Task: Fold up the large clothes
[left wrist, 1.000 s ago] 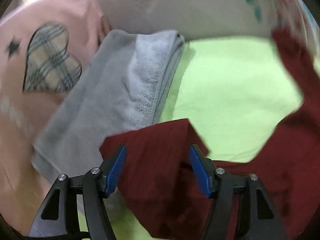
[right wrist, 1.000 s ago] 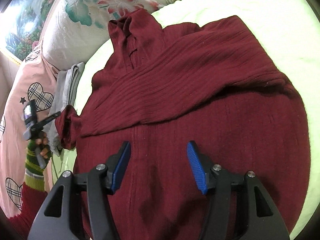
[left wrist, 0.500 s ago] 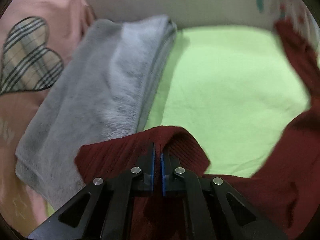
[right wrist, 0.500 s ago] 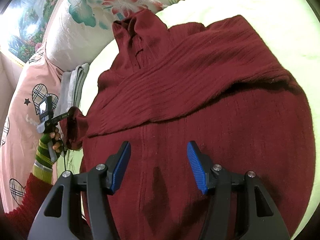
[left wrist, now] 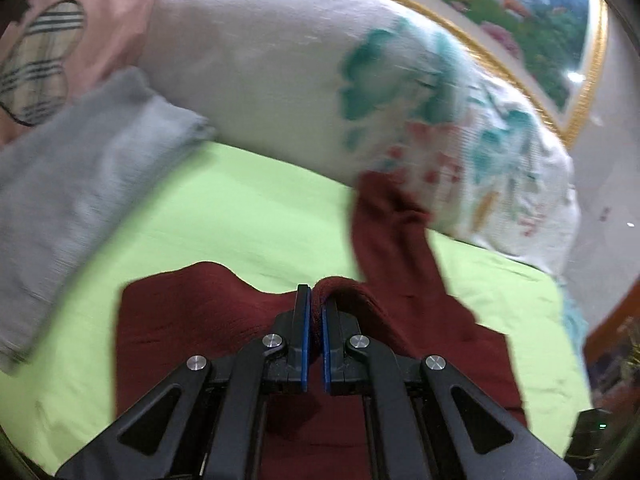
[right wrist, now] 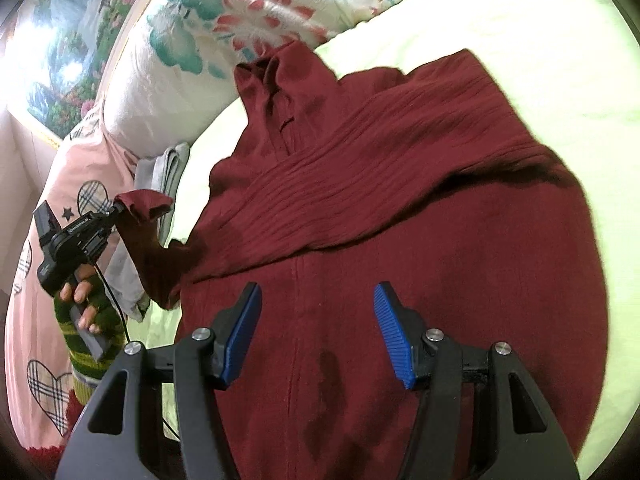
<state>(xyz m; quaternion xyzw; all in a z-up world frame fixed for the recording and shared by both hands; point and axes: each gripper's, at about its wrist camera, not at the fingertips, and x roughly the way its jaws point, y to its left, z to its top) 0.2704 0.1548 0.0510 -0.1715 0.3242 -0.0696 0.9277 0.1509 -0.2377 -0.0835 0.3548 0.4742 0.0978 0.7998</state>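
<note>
A bed under a lime-green sheet (left wrist: 260, 216) — a floral pillow (left wrist: 280, 92) and pink heart-print bedding (right wrist: 44, 312) at its head, below a gold-framed landscape picture (left wrist: 532, 32).

The left wrist view sits low and close behind its hand-held gripper (left wrist: 314, 312), facing along the green bed (left wrist: 256, 216) toward the floral pillow (left wrist: 320, 92) at 12 o'clock. The right wrist view looks steeply down from higher over the maroon garment (right wrist: 420, 208), pillow at 11 o'clock. Both share garment, pillow, grey towel (left wrist: 68, 184) and pink bedding (right wrist: 60, 196); the right one shows the left hand-held gripper at 9 o'clock.
</note>
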